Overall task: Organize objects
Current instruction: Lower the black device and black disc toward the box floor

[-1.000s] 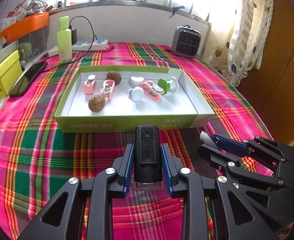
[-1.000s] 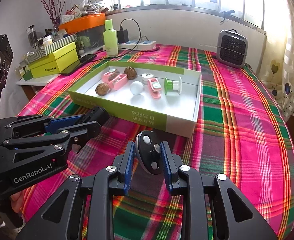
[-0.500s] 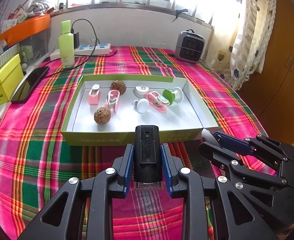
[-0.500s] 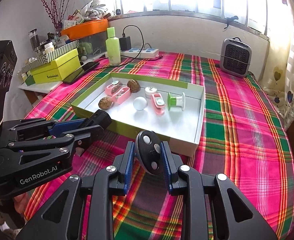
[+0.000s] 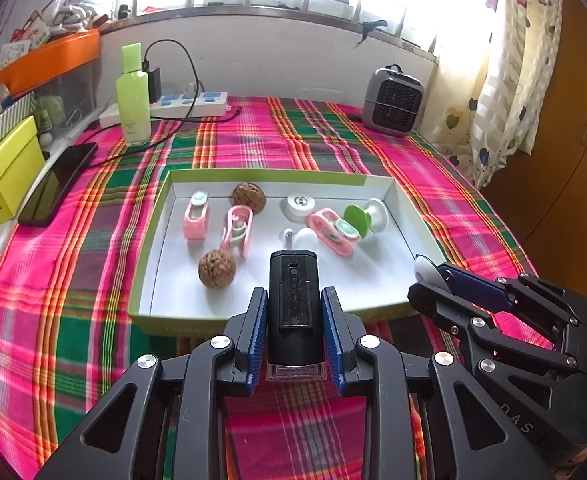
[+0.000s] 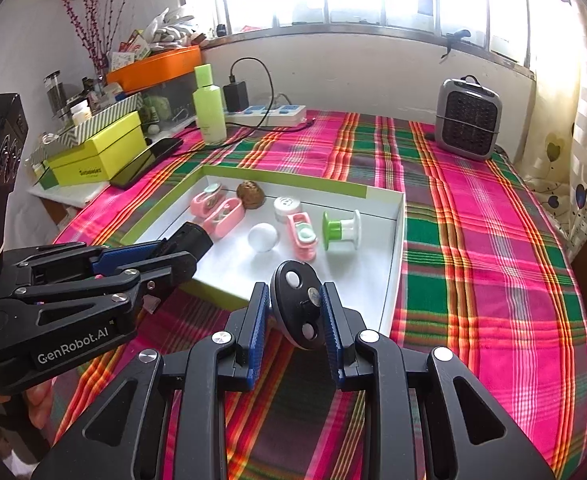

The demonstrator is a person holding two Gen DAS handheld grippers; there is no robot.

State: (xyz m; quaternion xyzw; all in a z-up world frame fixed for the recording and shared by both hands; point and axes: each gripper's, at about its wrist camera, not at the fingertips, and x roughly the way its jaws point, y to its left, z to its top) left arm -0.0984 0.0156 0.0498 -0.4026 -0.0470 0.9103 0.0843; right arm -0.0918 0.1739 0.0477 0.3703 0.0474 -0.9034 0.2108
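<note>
A shallow green-rimmed white box [image 5: 269,174] [image 6: 397,240] lies on the plaid cloth with two walnuts [image 5: 216,268], pink clips [image 5: 196,220], a white ball [image 6: 263,237], a white cap [image 5: 300,204] and a green spool [image 6: 339,230] inside. My left gripper [image 5: 293,316] is shut on a black rectangular block [image 5: 293,300], which hangs over the box's near wall. My right gripper [image 6: 295,312] is shut on a black oval disc with white dots [image 6: 299,306], held over the box's near right corner. Each gripper also shows in the other's view.
A green bottle [image 5: 132,98], a power strip with a charger [image 5: 181,104], a phone [image 5: 57,184], a yellow-green carton [image 5: 3,176] and an orange tray [image 5: 45,60] crowd the left. A small grey heater [image 5: 393,102] stands at the back right. A wooden cabinet [image 5: 565,128] is at the right.
Both grippers have moved forward toward the box and a little up, keeping their objects; the box now sits closer and lower in both views.
</note>
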